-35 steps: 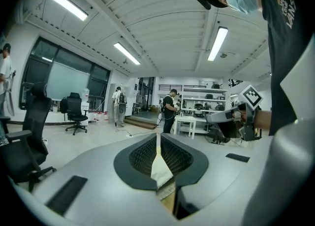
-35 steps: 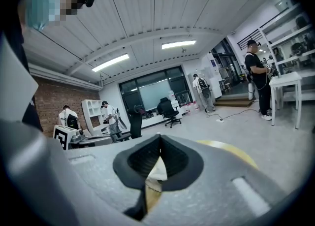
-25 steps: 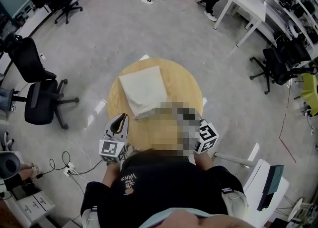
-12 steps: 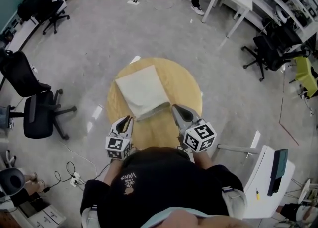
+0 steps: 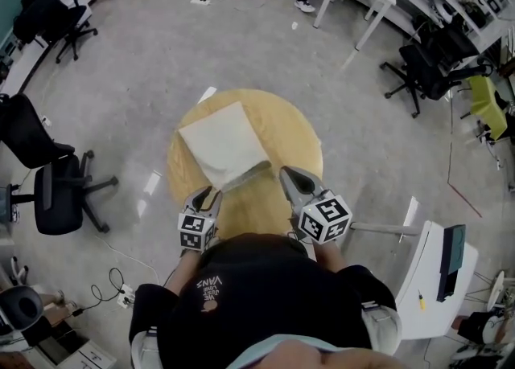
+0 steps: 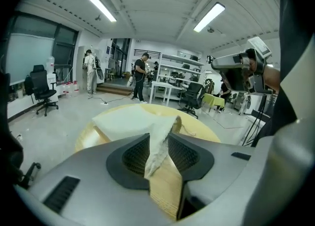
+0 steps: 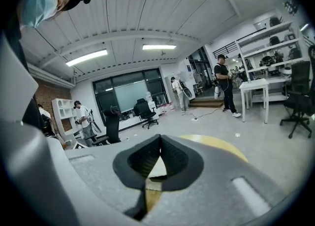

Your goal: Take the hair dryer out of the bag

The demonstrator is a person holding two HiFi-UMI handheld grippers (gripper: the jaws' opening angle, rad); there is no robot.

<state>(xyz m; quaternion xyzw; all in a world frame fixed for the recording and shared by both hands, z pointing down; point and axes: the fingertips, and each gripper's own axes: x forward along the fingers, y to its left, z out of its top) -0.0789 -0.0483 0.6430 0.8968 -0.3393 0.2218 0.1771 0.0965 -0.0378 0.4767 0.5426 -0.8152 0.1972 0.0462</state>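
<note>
From the head view, a round wooden bench [image 5: 294, 130] carries a flat cream cloth bag [image 5: 224, 142]. The left gripper [image 5: 206, 194] has its fingers at the bag's near edge. The right gripper [image 5: 289, 176] sits across from it, with the bag's near corner lying between the two sets of fingers. Black office chairs [image 5: 55, 190] stand on the floor well off to the side of the left fingers.

In the left gripper view, the left fingers [image 6: 135, 153] are spreading apart. A raised fold of the bag [image 6: 158, 144] stands in the gap between them, the rest of the cloth stretches straight ahead, and bare bench [image 6: 165, 190] shows below. I cannot tell whether the pads touch the fold.

In the right gripper view, the right fingers [image 7: 178, 160] are pressed together at their tips with nothing caught in them. A pale strip of bag [image 7: 156, 169] shows beyond them, and the bench's edge [image 7: 221, 146] curves away ahead.

The hair dryer itself shows in no view, and the bag's mouth is hard to make out.
</note>
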